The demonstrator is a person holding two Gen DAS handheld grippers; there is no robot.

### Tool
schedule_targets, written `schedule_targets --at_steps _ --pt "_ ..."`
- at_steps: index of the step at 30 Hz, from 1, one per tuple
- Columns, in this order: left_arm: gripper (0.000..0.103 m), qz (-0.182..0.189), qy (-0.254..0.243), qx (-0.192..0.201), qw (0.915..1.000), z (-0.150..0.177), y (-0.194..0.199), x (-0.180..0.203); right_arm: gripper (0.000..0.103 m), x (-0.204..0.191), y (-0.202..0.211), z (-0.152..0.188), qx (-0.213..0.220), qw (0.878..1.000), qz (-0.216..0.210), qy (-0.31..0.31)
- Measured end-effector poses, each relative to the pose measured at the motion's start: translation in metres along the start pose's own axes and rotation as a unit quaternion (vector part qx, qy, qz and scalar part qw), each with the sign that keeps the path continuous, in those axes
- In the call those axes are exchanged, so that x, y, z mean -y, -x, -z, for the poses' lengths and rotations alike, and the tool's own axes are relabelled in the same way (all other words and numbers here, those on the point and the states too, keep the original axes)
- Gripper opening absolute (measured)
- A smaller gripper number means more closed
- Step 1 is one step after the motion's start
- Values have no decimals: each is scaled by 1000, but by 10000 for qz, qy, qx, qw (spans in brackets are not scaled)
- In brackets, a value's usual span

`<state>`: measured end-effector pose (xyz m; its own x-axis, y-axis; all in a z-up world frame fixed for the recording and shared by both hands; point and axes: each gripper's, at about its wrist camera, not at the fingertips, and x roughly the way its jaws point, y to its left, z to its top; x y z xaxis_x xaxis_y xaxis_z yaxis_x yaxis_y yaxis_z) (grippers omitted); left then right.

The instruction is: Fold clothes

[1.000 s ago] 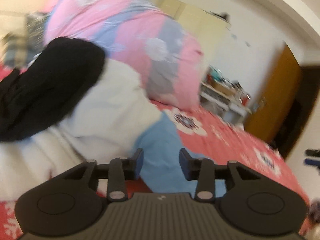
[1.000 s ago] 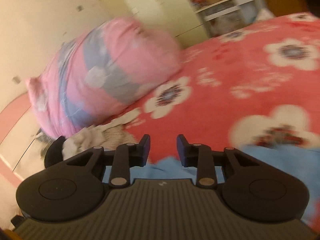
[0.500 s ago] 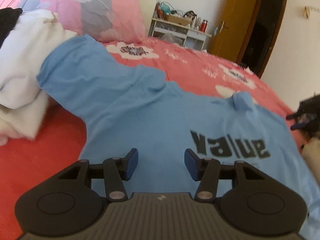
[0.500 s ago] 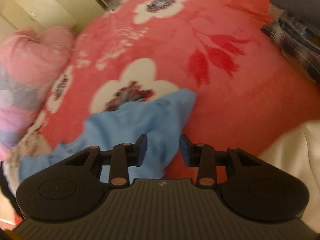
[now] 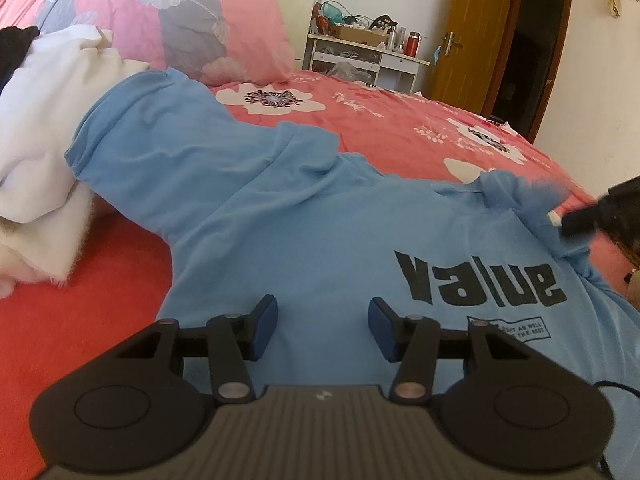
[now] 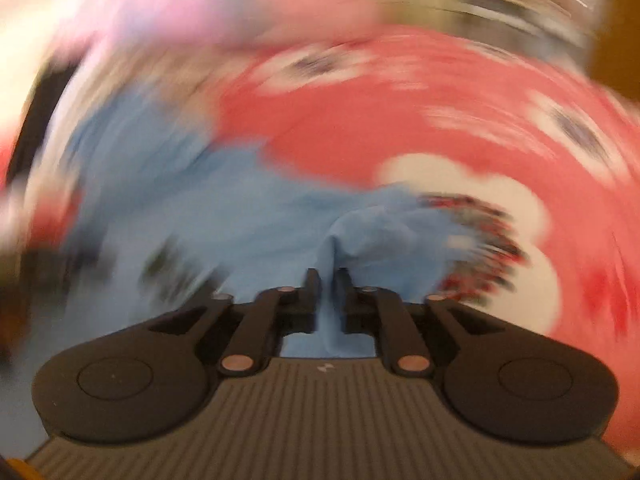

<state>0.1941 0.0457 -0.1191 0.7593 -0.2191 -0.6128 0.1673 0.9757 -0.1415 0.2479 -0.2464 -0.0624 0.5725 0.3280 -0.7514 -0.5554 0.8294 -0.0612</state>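
A blue T-shirt (image 5: 304, 232) printed "value" lay spread across the red floral bedspread (image 5: 392, 120), one sleeve draped up onto a white garment (image 5: 44, 120) at the shirt's far-left side. The left gripper (image 5: 322, 322) hovered above the shirt's lower front w/ jaws apart, nothing between the blue pads. At the shirt's right shoulder the right gripper (image 5: 576, 220) entered only as a dark, blurred shape, cut off by the frame edge. Its own view was badly motion-smeared, but the right gripper (image 6: 328, 280) showed jaws that had just been closing, now clenched on a bunched fold of the blue T-shirt (image 6: 360, 232). Beyond the shirt sat a pink-and-grey floral quilt (image 5: 208, 20); a black garment (image 5: 12, 48) was mostly out of frame. A cluttered white desk (image 5: 360, 56) and a brown door (image 5: 468, 36) stood further back.
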Motion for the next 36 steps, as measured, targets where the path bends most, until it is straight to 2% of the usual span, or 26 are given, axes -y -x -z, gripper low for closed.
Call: schedule_targets --at_steps 2,3,6,8,10,14,16,18,20,21,23,26,30,33,36 --pt "52 14 16 -4 10000 0 0 -1 28 -26 8 9 -78 9968 -396 691" --pt "52 18 19 -6 10000 0 0 -1 28 -29 15 12 -73 9954 -601 742" --pt "52 15 8 -9 10000 0 -1 -1 29 -15 36 21 29 9936 -1074 341" --pt "52 7 -2 -6 10000 0 -1 -1 30 11 46 24 215 9954 -884 -308" --pt "52 10 7 1 10000 0 0 -1 30 37 44 25 297 9945 -508 -868" --pt "52 28 24 -5 10000 0 -1 -2 29 64 25 28 209 9928 38 -1177" --pt "53 26 1 -9 10000 0 -2 -1 30 78 11 28 164 9858 186 -1659" --pt "53 21 -31 -8 10000 0 -3 0 30 93 3 34 179 9738 208 -2257" --pt "53 16 -48 -5 10000 0 -3 0 29 101 -1 42 125 9679 183 -2505" --pt "53 14 -52 -4 10000 0 -3 0 27 101 1 46 85 9671 120 -2541" --pt "53 5 -64 -1 10000 0 -3 0 12 99 3 51 16 9665 -112 -2562" --pt "53 -16 -88 5 10000 0 -4 1 4 82 5 57 -166 9693 -470 -2406" --pt "53 -7 -89 24 10000 1 -4 1 4 48 12 57 -305 9768 -876 -1931" --pt "52 50 -11 112 9999 -2 0 -1 4 26 19 56 -216 9833 -943 -1541" --pt "50 37 120 228 9997 -12 19 -3 6 19 27 53 -142 9869 -882 -1342"
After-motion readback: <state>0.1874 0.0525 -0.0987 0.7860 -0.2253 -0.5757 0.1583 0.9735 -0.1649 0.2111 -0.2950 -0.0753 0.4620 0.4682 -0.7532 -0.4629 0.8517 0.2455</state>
